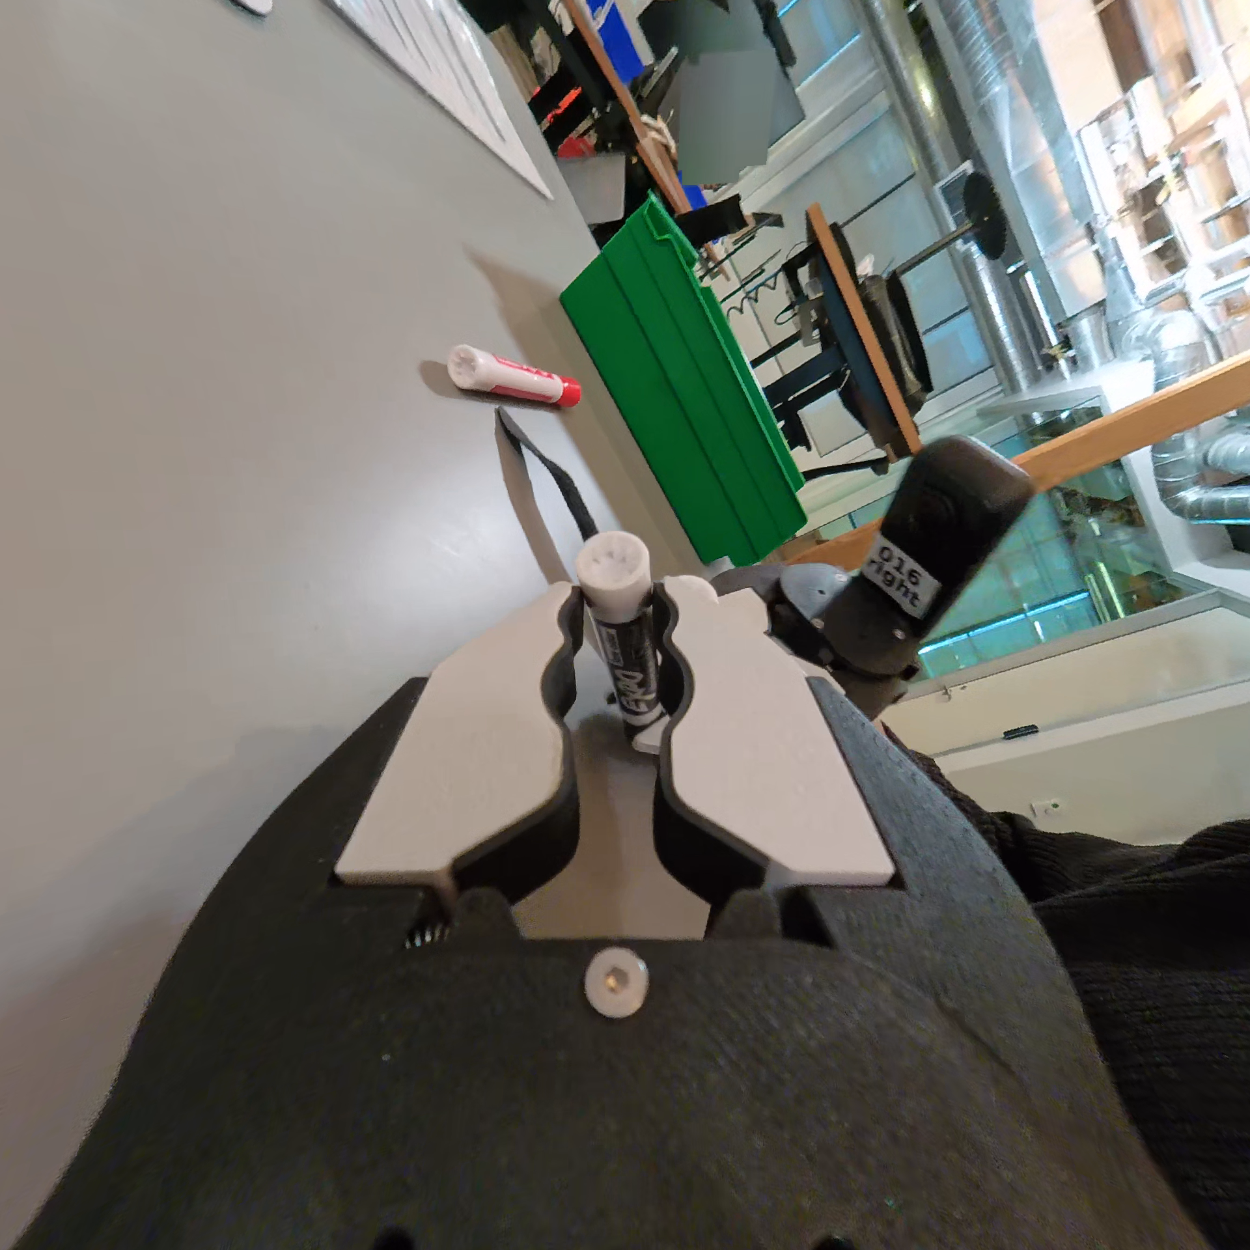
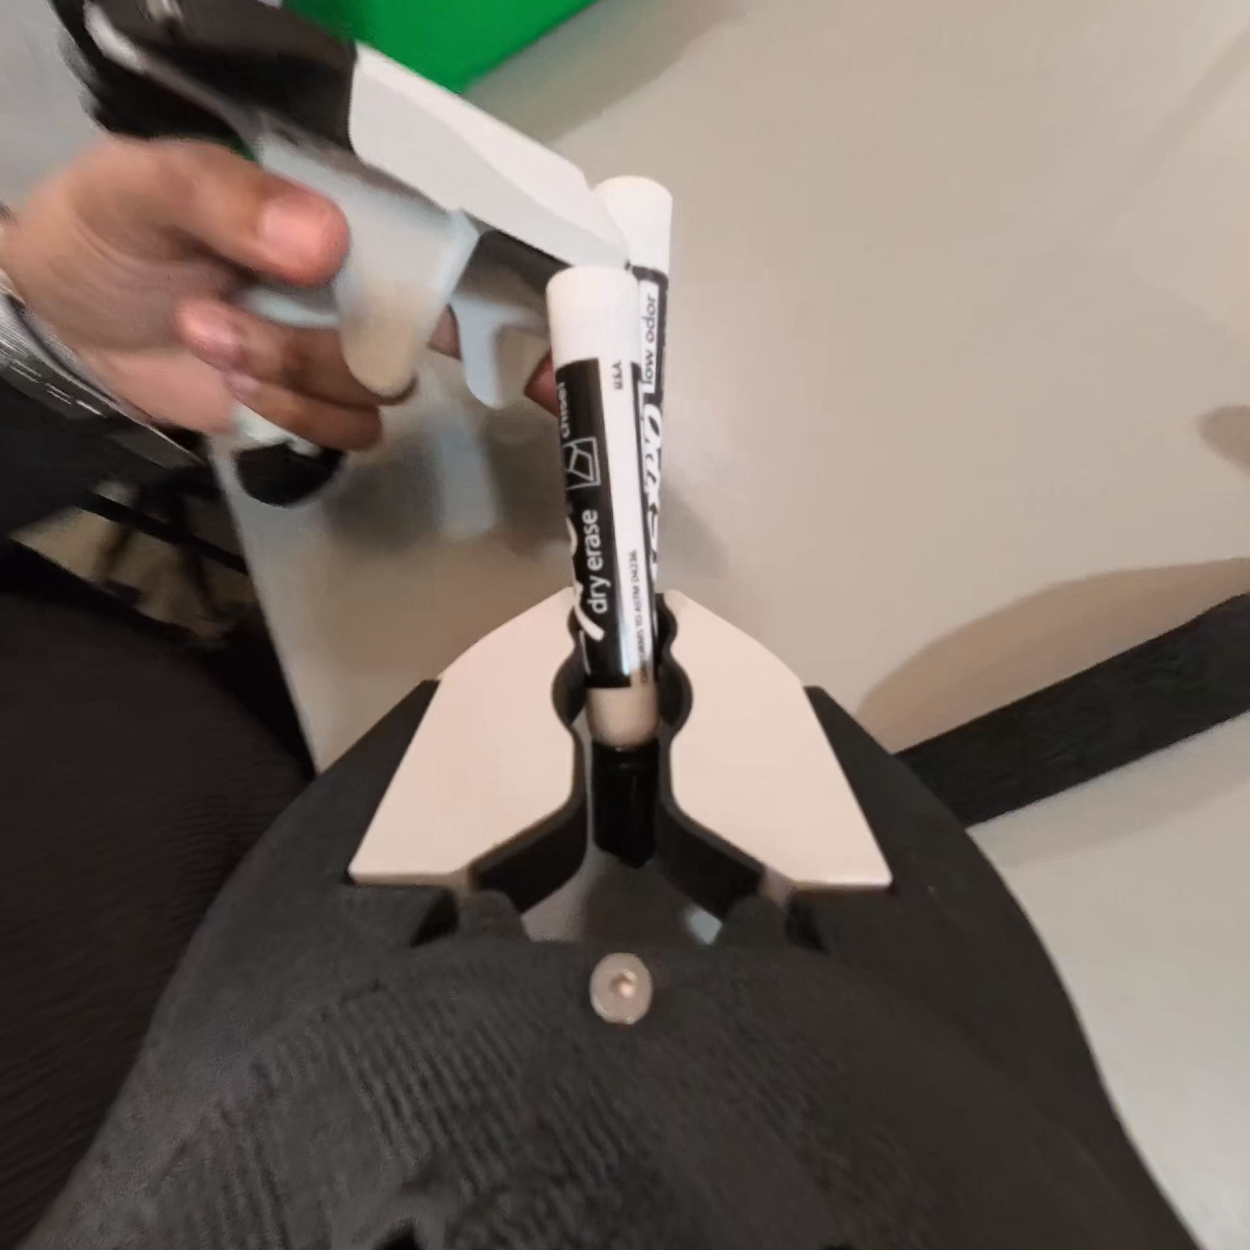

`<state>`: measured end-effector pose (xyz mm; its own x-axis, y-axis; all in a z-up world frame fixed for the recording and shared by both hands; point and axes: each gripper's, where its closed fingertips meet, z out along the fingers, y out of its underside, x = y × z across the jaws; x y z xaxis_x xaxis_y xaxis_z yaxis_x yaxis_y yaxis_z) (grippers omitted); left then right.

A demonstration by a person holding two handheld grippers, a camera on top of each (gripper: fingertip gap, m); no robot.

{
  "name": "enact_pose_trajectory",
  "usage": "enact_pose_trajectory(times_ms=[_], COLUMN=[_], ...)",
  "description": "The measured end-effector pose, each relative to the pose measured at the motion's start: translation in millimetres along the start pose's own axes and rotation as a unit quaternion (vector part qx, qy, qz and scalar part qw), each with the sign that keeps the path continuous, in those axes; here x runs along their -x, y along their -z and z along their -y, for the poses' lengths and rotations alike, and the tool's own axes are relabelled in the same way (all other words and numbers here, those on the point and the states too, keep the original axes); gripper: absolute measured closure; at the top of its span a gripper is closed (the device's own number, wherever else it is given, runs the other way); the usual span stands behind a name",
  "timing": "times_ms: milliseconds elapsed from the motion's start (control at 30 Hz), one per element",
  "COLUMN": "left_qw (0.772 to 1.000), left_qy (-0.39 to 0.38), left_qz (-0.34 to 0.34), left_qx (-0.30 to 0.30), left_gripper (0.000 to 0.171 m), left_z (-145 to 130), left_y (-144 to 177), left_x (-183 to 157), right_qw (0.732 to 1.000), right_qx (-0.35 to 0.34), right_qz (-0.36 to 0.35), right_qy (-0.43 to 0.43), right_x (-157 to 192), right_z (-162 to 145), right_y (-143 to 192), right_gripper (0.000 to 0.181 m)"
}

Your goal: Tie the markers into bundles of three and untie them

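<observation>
My left gripper (image 1: pixel 619 595) is shut on a black marker (image 1: pixel 626 649) that stands white end up between its fingers. My right gripper (image 2: pixel 619 605) is shut on a second black marker (image 2: pixel 598 473), also white end up. In the right wrist view the left gripper's white fingers (image 2: pixel 473 176) come in from the upper left and hold the first marker (image 2: pixel 653 325) right beside mine, side by side. A red marker (image 1: pixel 514 382) lies on the grey table (image 1: pixel 203 473). A black strap (image 1: pixel 541 473) lies loose between it and the grippers.
A green bin (image 1: pixel 676 406) stands at the table's far edge behind the red marker. White paper sheets (image 1: pixel 460 88) lie farther along the table. A hand (image 2: pixel 169 304) holds the left gripper. A black band (image 2: pixel 1082 710) lies on the table at my right. Left tips to right tips: about 8 cm. My right gripper's tips are some 10 cm from the black band (image 2: pixel 1082 710).
</observation>
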<state>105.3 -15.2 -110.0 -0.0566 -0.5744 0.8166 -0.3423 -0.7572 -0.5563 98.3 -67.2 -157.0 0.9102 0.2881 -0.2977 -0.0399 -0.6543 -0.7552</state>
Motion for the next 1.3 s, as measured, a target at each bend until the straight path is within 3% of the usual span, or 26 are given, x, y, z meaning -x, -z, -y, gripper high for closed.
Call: enact_pose_trajectory(times_ms=[100,200,533,733,1033,1300], left_qw=[1.0,0.999,0.997,0.994,0.995,0.994], left_qy=[-0.006,-0.009,-0.018,0.053,0.059,0.009], left_qz=[-0.01,-0.018,-0.046,-0.074,-0.068,-0.073], left_qx=[-0.014,-0.026,-0.051,-0.064,-0.052,-0.082], left_gripper=[0.15,0.151,0.153,0.153,0.153,0.151], left_z=[4,6,5,-4,-9,-1], left_y=[1,1,0,-5,-7,17], left_x=[-5,-10,-29,-35,-31,-39], right_qw=[0.99,0.977,0.98,0.968,0.977,0.978], right_qx=[-0.044,-0.071,-0.077,-0.11,-0.089,-0.086], right_qz=[0.087,0.131,0.122,0.153,0.131,0.159], right_qy=[-0.102,-0.156,-0.137,-0.165,-0.142,-0.101], right_x=[11,13,21,25,23,40], right_z=[10,17,19,28,22,34], right_y=[7,14,9,14,2,-5], right_gripper=[0.164,0.164,0.163,0.162,0.163,0.162])
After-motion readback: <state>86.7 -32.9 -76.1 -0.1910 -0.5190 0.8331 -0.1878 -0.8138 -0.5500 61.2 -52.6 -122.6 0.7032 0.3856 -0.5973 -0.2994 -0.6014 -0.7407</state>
